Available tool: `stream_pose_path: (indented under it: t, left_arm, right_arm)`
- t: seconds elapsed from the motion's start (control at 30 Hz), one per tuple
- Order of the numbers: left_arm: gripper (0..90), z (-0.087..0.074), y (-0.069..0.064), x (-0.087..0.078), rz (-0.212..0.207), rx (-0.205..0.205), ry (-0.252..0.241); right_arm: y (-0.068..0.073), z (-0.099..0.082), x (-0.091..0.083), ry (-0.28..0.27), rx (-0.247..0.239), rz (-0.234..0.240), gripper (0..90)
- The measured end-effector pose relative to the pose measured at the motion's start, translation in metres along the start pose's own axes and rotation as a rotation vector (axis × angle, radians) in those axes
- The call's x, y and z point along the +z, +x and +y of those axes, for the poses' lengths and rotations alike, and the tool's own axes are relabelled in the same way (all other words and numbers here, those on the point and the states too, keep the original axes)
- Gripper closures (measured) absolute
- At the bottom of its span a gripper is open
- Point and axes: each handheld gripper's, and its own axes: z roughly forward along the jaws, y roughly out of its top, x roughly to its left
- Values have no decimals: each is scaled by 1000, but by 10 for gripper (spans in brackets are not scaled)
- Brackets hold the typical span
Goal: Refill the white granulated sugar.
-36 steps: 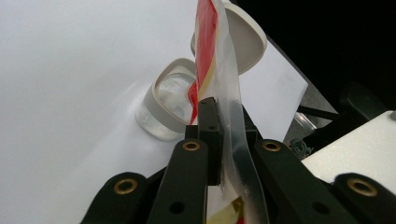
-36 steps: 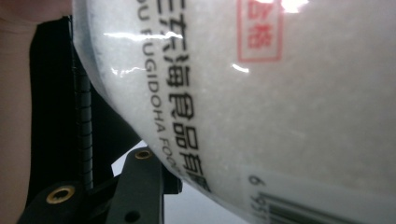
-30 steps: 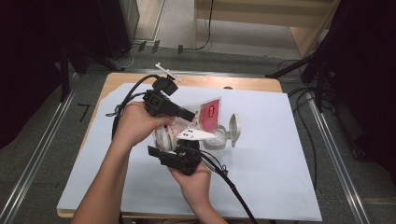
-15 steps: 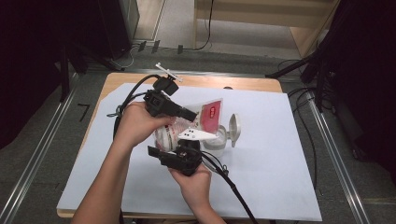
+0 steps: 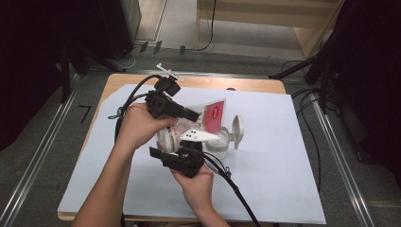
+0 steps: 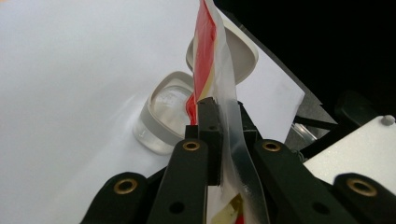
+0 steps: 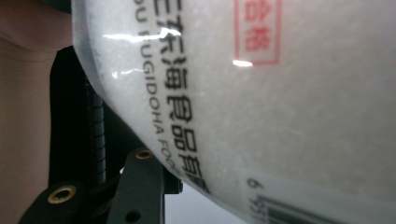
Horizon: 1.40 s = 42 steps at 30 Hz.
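A clear bag of white grains with a red label (image 5: 211, 117) is held over the table between both grippers. My left gripper (image 5: 193, 115) is shut on the bag's thin top edge (image 6: 210, 51), and its jaws have just tightened a little on it. My right gripper (image 5: 177, 150) comes up from below and is shut on the bag's full lower part (image 7: 289, 93), with one black finger (image 7: 95, 135) against its side. Below the bag's mouth, a clear container (image 5: 218, 144) stands on the sheet with its flip lid (image 5: 238, 131) open. The container (image 6: 169, 112) and its lid (image 6: 245, 53) also appear in the left gripper view.
A white sheet (image 5: 283, 165) covers the wooden table (image 5: 246, 84). Black cables (image 5: 127, 106) trail from the left gripper to the table's left, and another (image 5: 236, 191) runs from the right gripper to the front edge. Dark stands flank the table.
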Motion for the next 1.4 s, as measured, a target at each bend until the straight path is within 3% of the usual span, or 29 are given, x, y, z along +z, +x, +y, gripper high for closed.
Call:
stream_pose_path:
  t: [0.87, 1.4]
  left_arm:
    - [877, -2, 5, 1, 10, -24, -7]
    - [875, 0, 0, 5, 9, -10, 1]
  right_arm:
    - [1, 1, 6, 32, -25, -5, 616]
    - [1, -1, 1, 27, -8, -3, 620]
